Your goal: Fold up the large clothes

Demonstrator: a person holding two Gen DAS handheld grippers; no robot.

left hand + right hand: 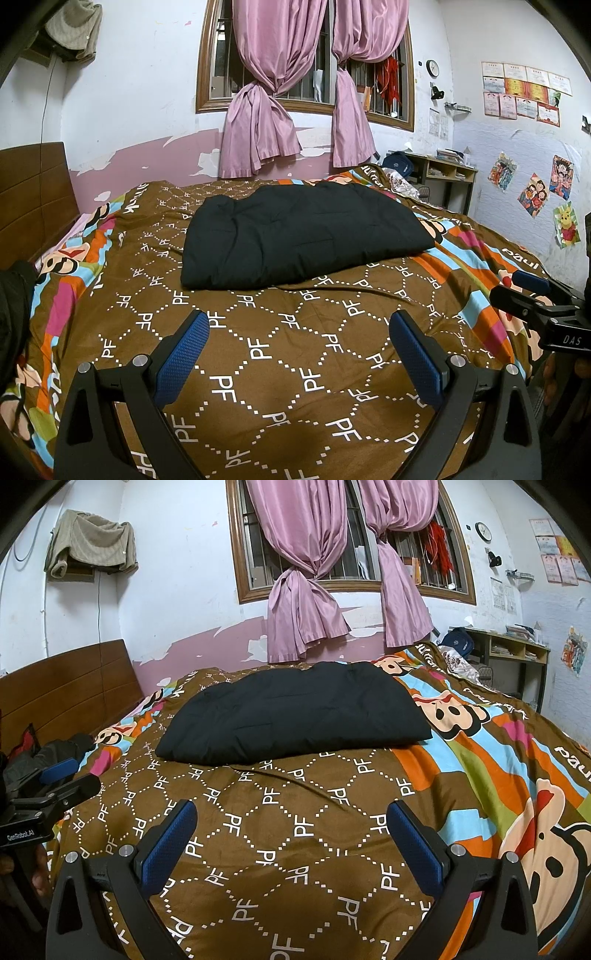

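From the left wrist view, the black garment [303, 236] lies toward twelve o'clock on the patterned bedspread [280, 354], already gathered into a thick, roughly rectangular bundle with its long side running across the bed. Its near edge looks tidy and doubled over; the left end is a little puffier and rounder than the right corner. The left gripper [299, 354] sits at six o'clock with its blue pads spread wide and nothing between them, well short of the bundle. At three o'clock the right gripper [517, 291] pokes in from the side, also away from the cloth. A dark heap of fabric [14, 314] rests at nine o'clock by the bed's edge; whether it is another garment waiting its turn cannot be told.

From the right wrist view, the same black bundle [295, 716] sits at twelve o'clock, flat and compact, with no sleeve or loose flap trailing out. The right gripper [291, 834] hangs at six o'clock, its pads set wide apart and empty over bare bedspread [288, 849]. The left gripper [70, 779] shows at nine o'clock, clear of the garment; this sideways view does not settle its spread. Behind it lies the dark heap [55, 753] near the wooden headboard [66, 698].

Judging from this, the folding of the black piece appears essentially finished: both tools are off it and it holds its shape. What may remain is one more halving, or smoothing of the puffy left end.
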